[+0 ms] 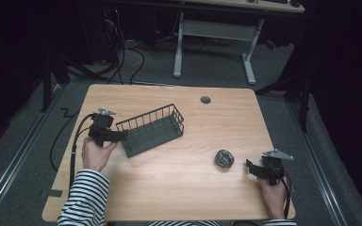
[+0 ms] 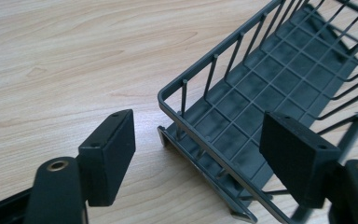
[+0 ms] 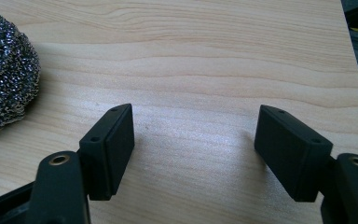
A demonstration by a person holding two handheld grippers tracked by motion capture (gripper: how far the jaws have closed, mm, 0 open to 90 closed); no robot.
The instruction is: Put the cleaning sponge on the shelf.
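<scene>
A wire basket [image 1: 153, 130] lies empty toward the table's [image 1: 169, 188] left edge, its end rim straddled by the left gripper's [image 2: 198, 154] parted jaws. A steel scourer [image 1: 224, 158] rests near the right edge, just beside the right gripper [image 3: 193, 149], whose jaws are held apart over bare wood.

A dark wire basket [image 1: 153, 129] is seen lying at an angle on the wooden surface [image 1: 179, 188]. The left tool [image 1: 115, 136] is held at its near-left end. A steel scourer [image 1: 224, 158] sits near the right tool [image 1: 250, 167], apart from it.
</scene>
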